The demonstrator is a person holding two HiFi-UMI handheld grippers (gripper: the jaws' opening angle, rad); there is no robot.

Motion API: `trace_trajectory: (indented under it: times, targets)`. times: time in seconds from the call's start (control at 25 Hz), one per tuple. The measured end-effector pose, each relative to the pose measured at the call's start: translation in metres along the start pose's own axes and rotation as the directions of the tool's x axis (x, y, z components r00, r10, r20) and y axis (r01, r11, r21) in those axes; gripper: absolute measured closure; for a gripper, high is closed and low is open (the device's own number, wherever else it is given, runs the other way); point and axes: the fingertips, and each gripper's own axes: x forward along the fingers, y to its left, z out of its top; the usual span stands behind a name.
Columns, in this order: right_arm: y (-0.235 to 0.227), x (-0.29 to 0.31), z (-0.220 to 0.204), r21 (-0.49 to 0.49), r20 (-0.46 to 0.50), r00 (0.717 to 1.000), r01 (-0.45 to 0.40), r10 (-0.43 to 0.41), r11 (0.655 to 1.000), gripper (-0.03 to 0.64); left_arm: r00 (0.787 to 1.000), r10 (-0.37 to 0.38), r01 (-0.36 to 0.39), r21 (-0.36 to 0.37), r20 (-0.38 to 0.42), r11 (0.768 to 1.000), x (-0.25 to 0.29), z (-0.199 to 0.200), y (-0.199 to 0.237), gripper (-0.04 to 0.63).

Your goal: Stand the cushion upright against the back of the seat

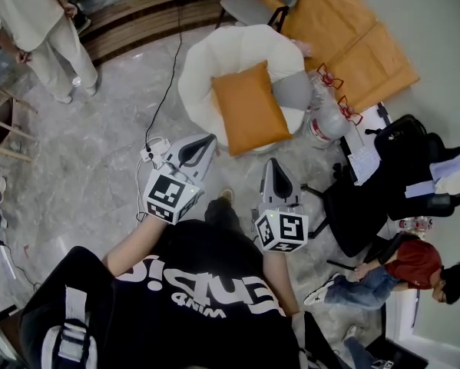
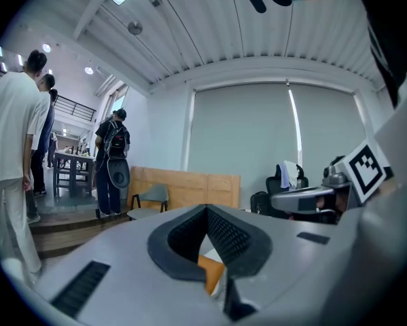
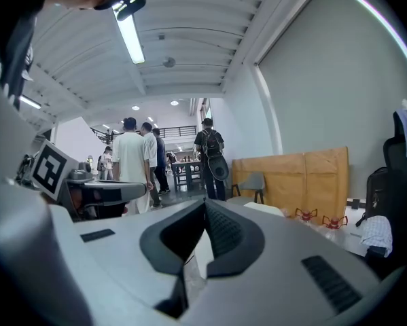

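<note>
Head view: cushion (image 1: 249,108) partly hides armchair (image 1: 237,48); left gripper (image 1: 208,140) and right gripper (image 1: 272,163) pressed together, empty.

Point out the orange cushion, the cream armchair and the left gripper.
orange cushion (image 1: 249,108), head view, middle of its face.
cream armchair (image 1: 214,52), head view, bare part of its padded rim.
left gripper (image 1: 207,141), head view, tips of its shut jaws.

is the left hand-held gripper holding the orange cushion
No, the left hand-held gripper is shut and short of the orange square fabric cushion.
</note>
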Motion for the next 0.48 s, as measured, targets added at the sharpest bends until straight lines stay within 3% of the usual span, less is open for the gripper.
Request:
trace_trajectory:
  times: [0.48]
  targets:
    - [-0.040, 0.057, 0.016, 0.006, 0.000, 0.999, -0.036, 0.036, 0.999, 0.595, 1.000, 0.010, -0.010, 0.006, -0.002, 1.000, 0.068, 0.016, 0.018, 0.589]
